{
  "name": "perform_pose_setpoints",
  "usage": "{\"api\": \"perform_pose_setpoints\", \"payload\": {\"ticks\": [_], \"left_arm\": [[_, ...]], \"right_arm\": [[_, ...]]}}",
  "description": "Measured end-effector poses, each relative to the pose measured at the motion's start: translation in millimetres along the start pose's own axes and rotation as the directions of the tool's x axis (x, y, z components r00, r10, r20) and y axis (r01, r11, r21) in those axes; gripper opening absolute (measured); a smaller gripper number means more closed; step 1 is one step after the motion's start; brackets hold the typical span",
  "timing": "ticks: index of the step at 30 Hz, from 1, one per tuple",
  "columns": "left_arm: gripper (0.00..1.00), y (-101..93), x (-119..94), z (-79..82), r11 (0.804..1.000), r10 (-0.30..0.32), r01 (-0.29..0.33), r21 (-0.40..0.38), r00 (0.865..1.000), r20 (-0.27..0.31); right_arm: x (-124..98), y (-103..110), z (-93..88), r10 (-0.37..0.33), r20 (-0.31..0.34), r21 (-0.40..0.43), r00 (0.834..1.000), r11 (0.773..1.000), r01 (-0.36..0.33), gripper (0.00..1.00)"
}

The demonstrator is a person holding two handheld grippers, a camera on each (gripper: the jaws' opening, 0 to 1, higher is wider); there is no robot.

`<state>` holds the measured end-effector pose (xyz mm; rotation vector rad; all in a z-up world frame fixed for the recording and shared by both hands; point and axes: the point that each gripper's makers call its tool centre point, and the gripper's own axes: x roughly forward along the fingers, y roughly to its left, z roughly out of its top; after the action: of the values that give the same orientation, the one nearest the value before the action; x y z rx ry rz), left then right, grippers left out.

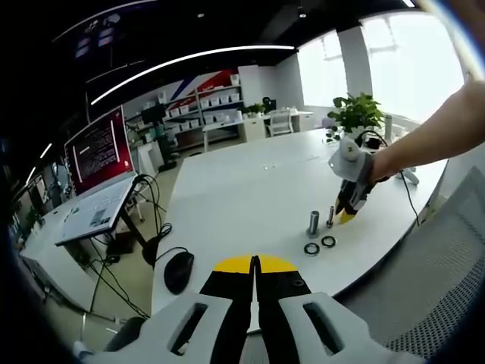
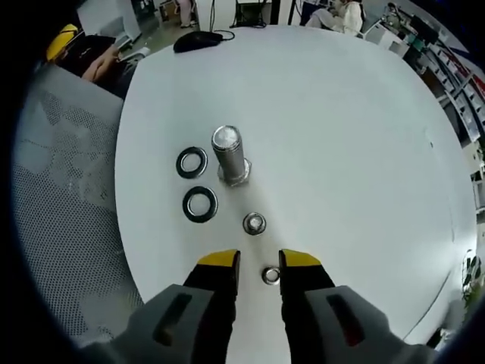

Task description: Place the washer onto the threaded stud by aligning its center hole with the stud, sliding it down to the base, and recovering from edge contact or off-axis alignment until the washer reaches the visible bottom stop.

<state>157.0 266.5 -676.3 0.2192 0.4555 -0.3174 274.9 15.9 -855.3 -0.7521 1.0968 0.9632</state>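
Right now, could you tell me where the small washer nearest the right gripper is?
In the right gripper view, the small washer lies flat on the white table, in the gap between the open right gripper fingers, nearer than the small nut and the upright stud.

Left hand-held gripper (image 1: 255, 267): pale grey moulded body with slotted cut-outs, two black jaws, yellow tips forming a rounded yellow cap. Right hand-held gripper (image 2: 258, 262): same pale grey slotted body, black jaws, squared yellow tips. Seen from the left gripper view, right unit: grey-white housing bearing a small yellow-and-black marking, black lower section, yellow tip, black cable trailing behind. Bare forearm (image 1: 432, 136), no sleeve visible.
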Motion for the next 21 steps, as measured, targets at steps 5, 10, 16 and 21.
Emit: {"api": "perform_pose_setpoints", "payload": {"ticks": [5, 10, 16, 21], "left_arm": [[0.0, 0.2, -0.1, 1.1, 1.0, 0.0, 0.0, -0.001, 1.0, 0.006], [0.0, 0.0, -0.5, 1.3, 1.0, 0.001, 0.0, -0.002, 1.0, 0.008], [0.0, -0.3, -0.5, 0.9, 1.0, -0.001, 0.001, -0.001, 1.0, 0.006], [0.0, 0.2, -0.6, 1.1, 1.0, 0.002, -0.002, -0.001, 1.0, 0.007]], "right_arm": [[-1.5, -4.0, -8.9, -0.014, -0.014, 0.007, 1.0, 1.0, 0.014, 0.25], [-4.3, -7.8, -17.8, -0.025, -0.025, 0.014, 0.999, 1.0, 0.025, 0.26], [-3.0, -12.9, -29.1, -0.035, -0.043, 0.036, 0.998, 0.999, 0.037, 0.26], [1.4, -14.8, -38.9, -0.032, -0.06, 0.045, 0.998, 0.998, 0.035, 0.25]]}}
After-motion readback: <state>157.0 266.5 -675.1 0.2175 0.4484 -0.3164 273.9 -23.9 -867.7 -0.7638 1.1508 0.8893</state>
